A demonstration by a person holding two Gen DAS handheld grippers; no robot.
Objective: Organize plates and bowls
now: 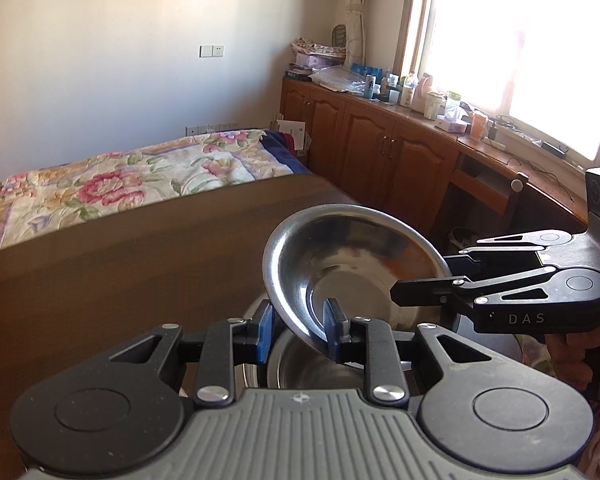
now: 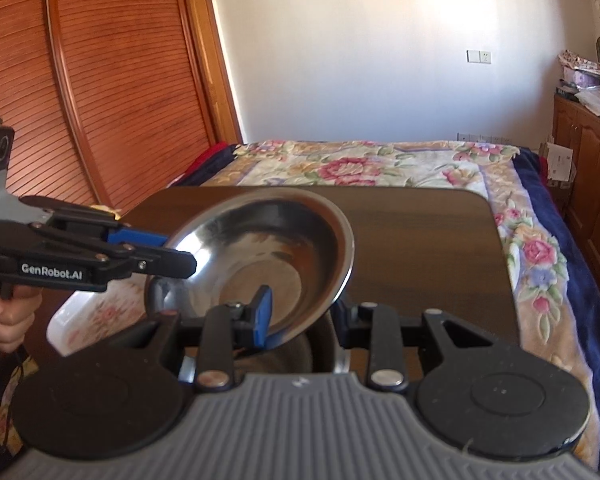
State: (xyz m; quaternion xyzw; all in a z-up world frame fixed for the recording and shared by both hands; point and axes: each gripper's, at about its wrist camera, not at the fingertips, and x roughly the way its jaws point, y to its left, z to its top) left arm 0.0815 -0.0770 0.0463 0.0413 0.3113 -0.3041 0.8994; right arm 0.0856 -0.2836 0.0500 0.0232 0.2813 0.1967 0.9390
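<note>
A steel bowl is held tilted in the air over the dark table; it also shows in the right wrist view. My left gripper has its blue-padded fingers on either side of the bowl's near rim. My right gripper straddles the bowl's other rim, one blue pad inside the bowl; its other finger is hidden behind the bowl. A second steel bowl sits below the held one, mostly hidden by my left gripper.
The dark brown table stands against a bed with a floral blanket. A white floral tray sits at the table's left. Wooden cabinets with clutter run under a bright window.
</note>
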